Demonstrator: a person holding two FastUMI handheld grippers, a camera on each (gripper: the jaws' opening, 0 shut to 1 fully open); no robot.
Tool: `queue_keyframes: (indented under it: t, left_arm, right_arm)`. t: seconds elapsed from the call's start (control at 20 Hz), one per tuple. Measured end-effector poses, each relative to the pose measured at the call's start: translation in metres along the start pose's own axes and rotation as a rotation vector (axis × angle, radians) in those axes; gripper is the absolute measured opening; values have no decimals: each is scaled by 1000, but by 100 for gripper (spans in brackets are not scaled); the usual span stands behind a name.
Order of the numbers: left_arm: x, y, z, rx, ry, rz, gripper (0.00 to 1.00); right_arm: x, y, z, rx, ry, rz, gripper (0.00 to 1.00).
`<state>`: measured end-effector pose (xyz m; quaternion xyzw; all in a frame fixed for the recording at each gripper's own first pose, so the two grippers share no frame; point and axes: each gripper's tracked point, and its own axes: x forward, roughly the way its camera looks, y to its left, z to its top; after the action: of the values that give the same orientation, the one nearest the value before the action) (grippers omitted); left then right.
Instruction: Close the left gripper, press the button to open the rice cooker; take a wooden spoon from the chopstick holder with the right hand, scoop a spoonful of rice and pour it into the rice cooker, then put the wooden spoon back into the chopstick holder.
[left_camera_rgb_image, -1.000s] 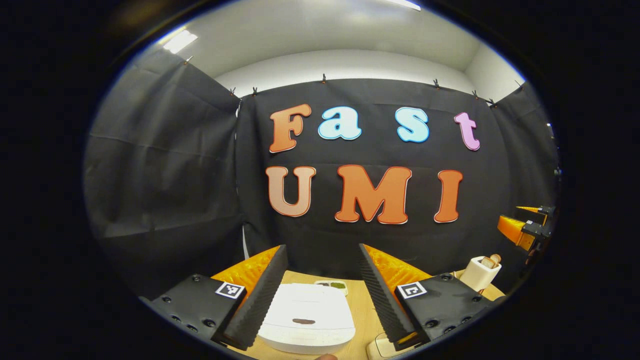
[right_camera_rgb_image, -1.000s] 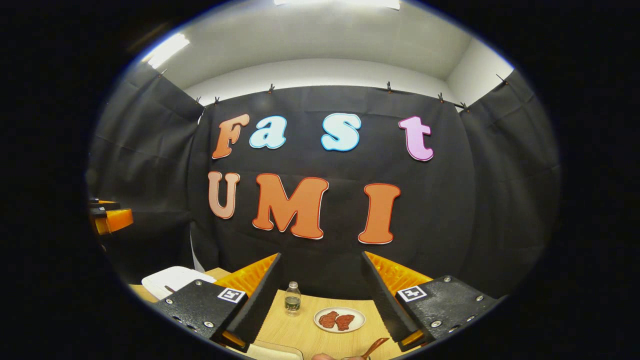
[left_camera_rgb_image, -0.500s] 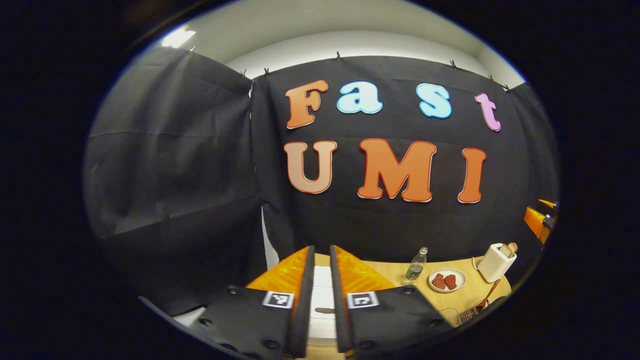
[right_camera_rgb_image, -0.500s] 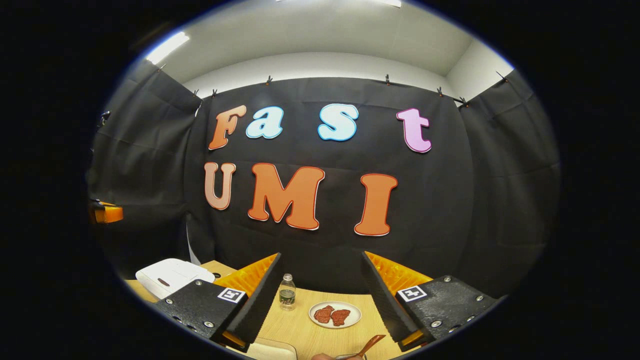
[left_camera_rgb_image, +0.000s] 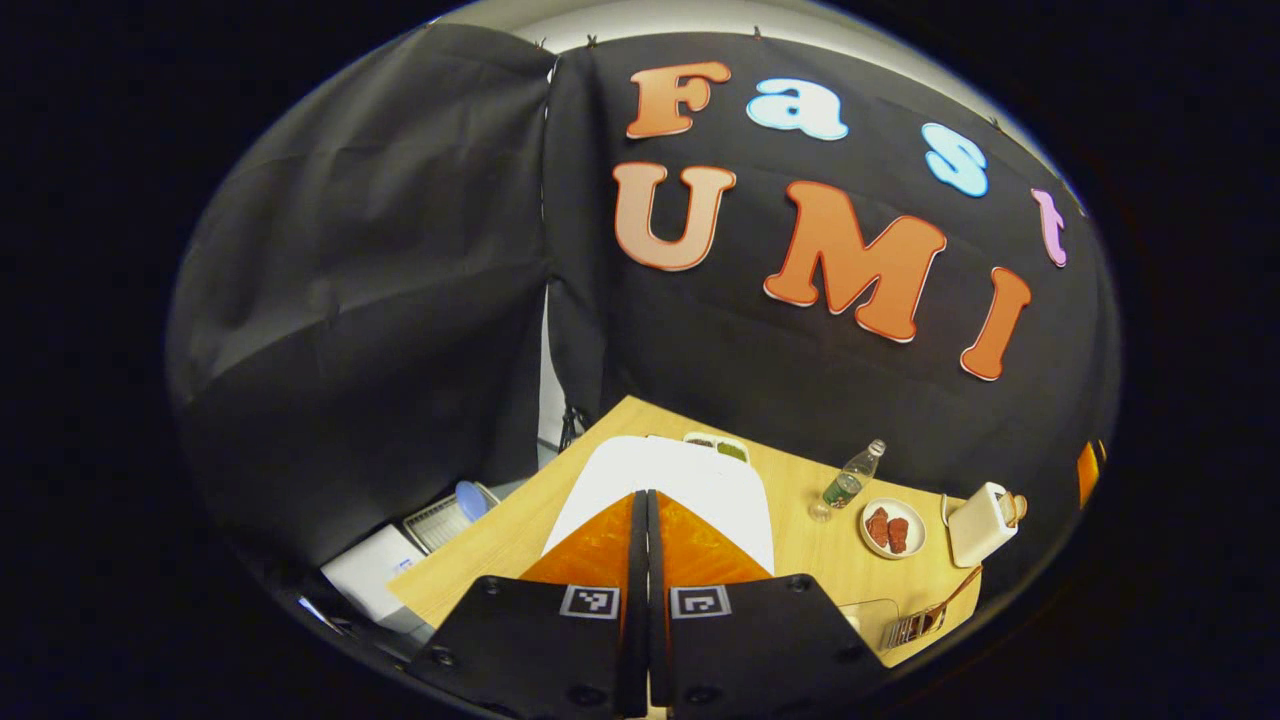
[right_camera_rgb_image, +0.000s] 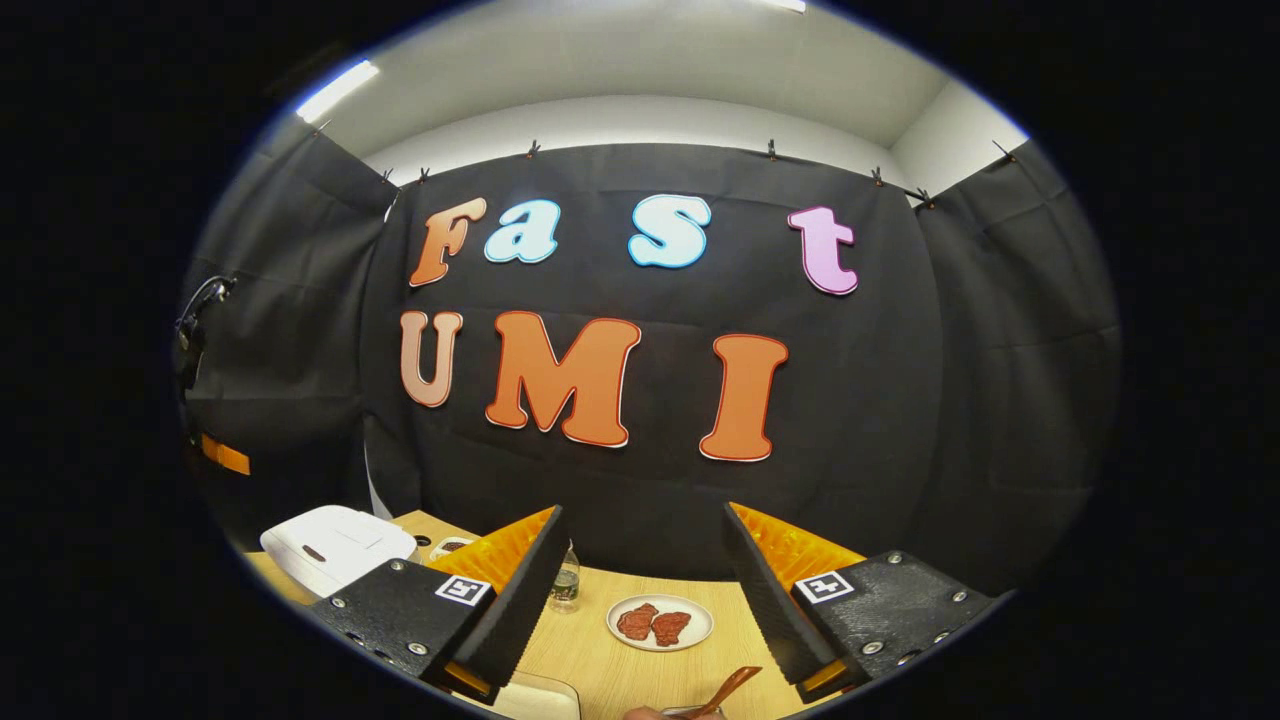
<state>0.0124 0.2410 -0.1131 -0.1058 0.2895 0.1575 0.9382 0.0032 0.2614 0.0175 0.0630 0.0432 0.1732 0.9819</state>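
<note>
My left gripper (left_camera_rgb_image: 640, 600) pressed together, empty, above white closed rice cooker (left_camera_rgb_image: 680, 480). My right gripper (right_camera_rgb_image: 640, 590) spread, empty; bare wooden table (right_camera_rgb_image: 600, 650) between fingers.

A white, flat-topped rice cooker (left_camera_rgb_image: 700, 480) with rounded corners sat on the wooden table, lid down. A cream-white boxy chopstick holder (left_camera_rgb_image: 975, 525) stood upright well to its right, with the pale wooden spoon (left_camera_rgb_image: 1015, 508) poking from its top.
</note>
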Motion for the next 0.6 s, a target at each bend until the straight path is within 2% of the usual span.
queue_keyframes:
  t: [0.05, 0.1, 0.3, 0.45, 0.6]
  left_arm:
    - [8, 3, -5, -27, 42, -8, 2]
    - [14, 3, -9, -57, 84, -21, 5]
    - [37, 12, -25, -157, 240, -83, 5]
    - [54, 1, -42, -227, 350, -147, 8]
    - [72, -13, -70, -272, 454, -186, 5]
  right_arm:
    - [0, -3, -2, -4, 5, -9, 97]
    - [0, -7, -5, -6, 11, -17, 95]
    - [0, -20, -21, -10, 41, -50, 95]
    - [2, -30, -34, -3, 66, -75, 95]
    - [2, -37, -44, 0, 88, -89, 95]
